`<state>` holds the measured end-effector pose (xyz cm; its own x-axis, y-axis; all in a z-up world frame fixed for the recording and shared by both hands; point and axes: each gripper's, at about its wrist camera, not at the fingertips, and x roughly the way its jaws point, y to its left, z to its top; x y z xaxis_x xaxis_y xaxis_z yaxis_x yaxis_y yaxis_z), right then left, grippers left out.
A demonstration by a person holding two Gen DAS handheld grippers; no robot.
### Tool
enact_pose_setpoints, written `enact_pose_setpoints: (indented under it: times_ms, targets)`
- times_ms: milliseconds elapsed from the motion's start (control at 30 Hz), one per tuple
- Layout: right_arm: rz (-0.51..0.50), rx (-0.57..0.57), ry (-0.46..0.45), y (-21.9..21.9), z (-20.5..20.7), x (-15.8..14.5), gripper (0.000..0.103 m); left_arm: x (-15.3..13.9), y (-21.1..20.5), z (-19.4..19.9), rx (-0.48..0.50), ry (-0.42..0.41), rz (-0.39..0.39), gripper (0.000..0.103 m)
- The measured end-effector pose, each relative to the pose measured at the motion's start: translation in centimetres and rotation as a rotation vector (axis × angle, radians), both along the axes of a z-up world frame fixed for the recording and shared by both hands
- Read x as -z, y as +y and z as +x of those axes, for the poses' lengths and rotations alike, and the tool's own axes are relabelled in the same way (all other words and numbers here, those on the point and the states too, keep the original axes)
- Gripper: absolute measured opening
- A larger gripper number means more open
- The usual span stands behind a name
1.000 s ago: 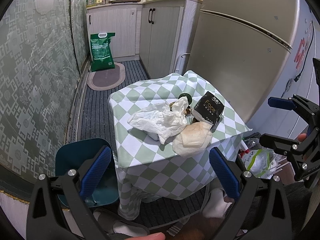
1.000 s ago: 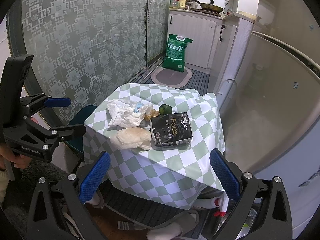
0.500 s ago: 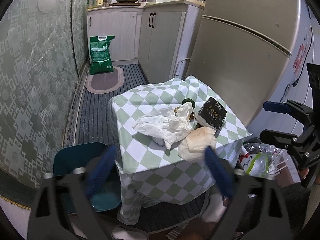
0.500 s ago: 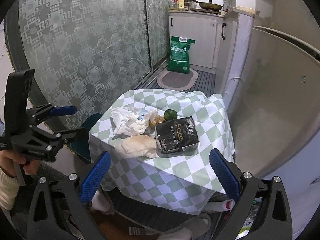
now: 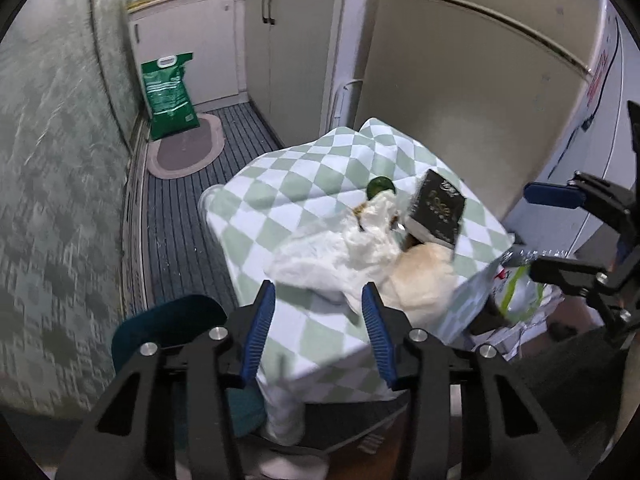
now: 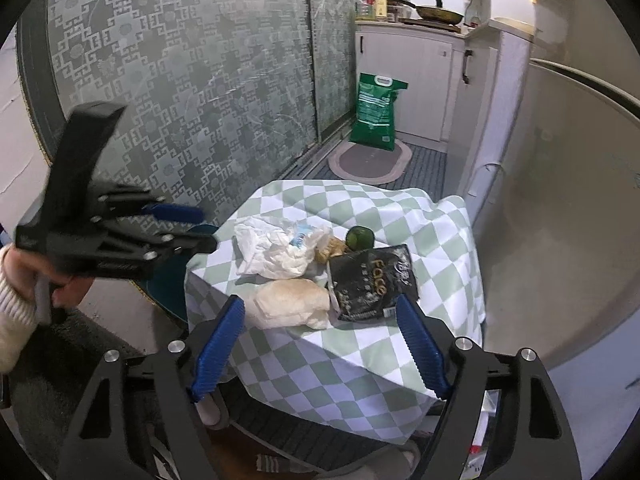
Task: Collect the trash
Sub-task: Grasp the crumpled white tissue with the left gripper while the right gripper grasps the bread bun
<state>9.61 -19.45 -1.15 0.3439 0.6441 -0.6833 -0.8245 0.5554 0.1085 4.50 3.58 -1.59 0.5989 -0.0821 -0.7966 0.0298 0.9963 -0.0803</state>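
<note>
Approach step: my left gripper (image 5: 318, 324) and right gripper (image 6: 318, 346) both closing, nothing between jaws, above the white crumpled tissue (image 5: 340, 252); next, descend and pinch it.

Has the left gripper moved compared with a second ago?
Yes. The left gripper has swung toward the checked-cloth table, its tongs closing on nothing, against the patterned glass door.

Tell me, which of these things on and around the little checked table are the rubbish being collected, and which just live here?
Job:
crumpled white plastic bag
beige crumpled wrapper
black packet
green fruit, probably

Lying about:
checked tablecloth
green sack
oval mat
frying pan
teal stool
</note>
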Motion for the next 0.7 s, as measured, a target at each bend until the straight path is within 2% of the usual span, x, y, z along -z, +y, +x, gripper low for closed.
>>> enact_pose_setpoints:
  times_ms: [333, 433, 500, 700]
  targets:
    - [-0.003, -0.043, 0.030, 1.5, 1.8, 0.5, 0.077, 2.4, 3.8, 4.3, -0.004, 0.072, -0.115, 0.047]
    - [0.012, -0.055, 0.055, 1.8, 2.6, 0.4, 0.077, 2.8, 4.3, 5.0, 0.030, 0.098, -0.188, 0.047]
    - [0.005, -0.062, 0.063, 2.1, 2.9, 0.7, 0.077, 3.2, 4.1, 5.3, 0.052, 0.117, -0.198, 0.047]
    - [-0.046, -0.093, 0.064, 3.4, 2.5, 1.8, 0.068, 2.9, 3.7, 4.8, 0.069, 0.113, -0.175, 0.025]
